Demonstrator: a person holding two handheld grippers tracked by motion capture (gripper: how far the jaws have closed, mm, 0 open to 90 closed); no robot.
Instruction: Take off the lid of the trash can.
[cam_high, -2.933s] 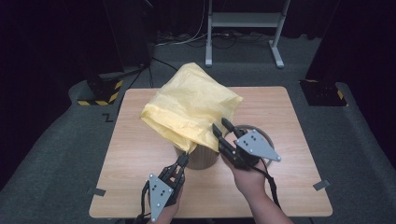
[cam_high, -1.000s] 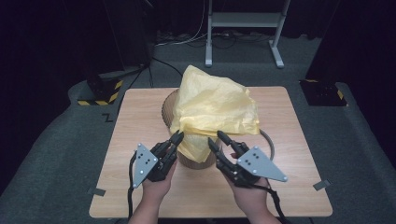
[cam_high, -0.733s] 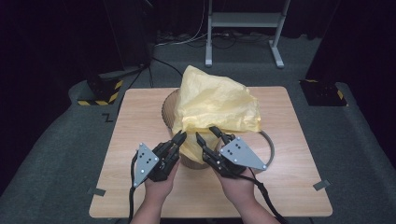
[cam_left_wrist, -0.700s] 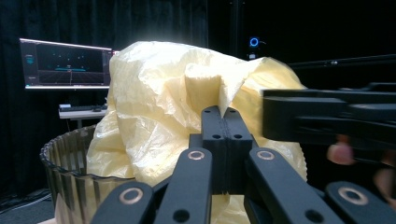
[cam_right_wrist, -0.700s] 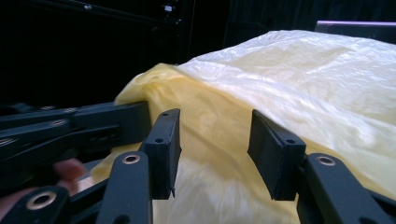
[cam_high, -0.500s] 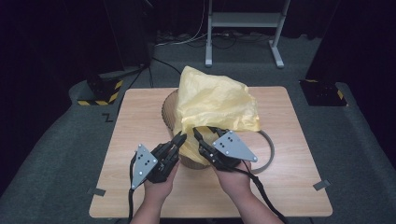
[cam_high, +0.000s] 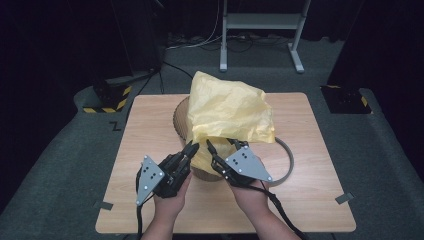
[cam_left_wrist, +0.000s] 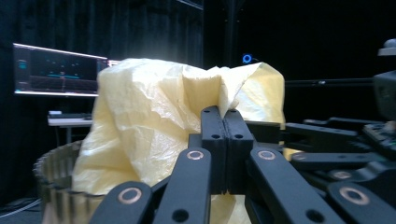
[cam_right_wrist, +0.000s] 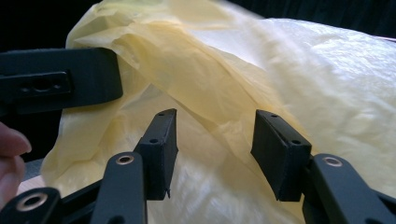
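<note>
At the centre of the high view, a crumpled yellow plastic bag (cam_high: 227, 112) drapes over a brown ribbed bin (cam_high: 181, 120) on the wooden table (cam_high: 150, 125). The left gripper (cam_high: 191, 148), lower centre-left, is clamped on the bag's near edge. The right gripper (cam_high: 221, 145), just beside it, has just been opening; a fold of bag lies between its parted jaws, untouched by the pads. A grey ring (cam_high: 288, 159) lies right of the bin.

Left hand-held gripper (cam_high: 191, 148) clamped; right hand-held gripper (cam_high: 220, 146) (jaws opening) parted.
</note>
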